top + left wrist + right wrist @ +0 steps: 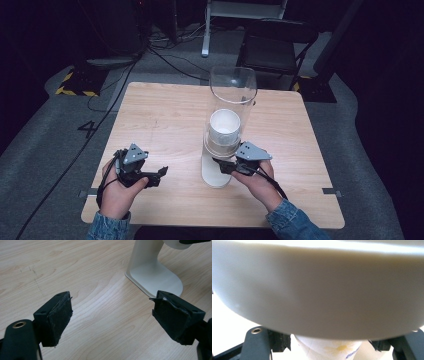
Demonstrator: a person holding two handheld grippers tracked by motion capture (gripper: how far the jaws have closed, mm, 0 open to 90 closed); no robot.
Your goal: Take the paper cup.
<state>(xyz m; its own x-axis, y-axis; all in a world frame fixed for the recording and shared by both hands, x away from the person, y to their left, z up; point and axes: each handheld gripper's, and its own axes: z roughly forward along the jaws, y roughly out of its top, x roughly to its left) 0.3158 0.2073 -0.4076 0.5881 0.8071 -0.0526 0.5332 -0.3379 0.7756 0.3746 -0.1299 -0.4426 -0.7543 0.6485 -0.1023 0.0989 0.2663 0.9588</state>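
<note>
A white paper cup (329,350) with a yellow flower print; cream dispenser collar (317,290).

A wide cream dispenser body (317,297) is looming overhead while the right tool (327,346) is pinching a flower-printed paper cup (329,350) beneath it.

High view looks down and forward over the wooden table (165,115) from the person's side. Left gripper view skims low across the tabletop toward the white stand (152,277). Right gripper view sits pressed close beneath that same stand (317,297).
</note>
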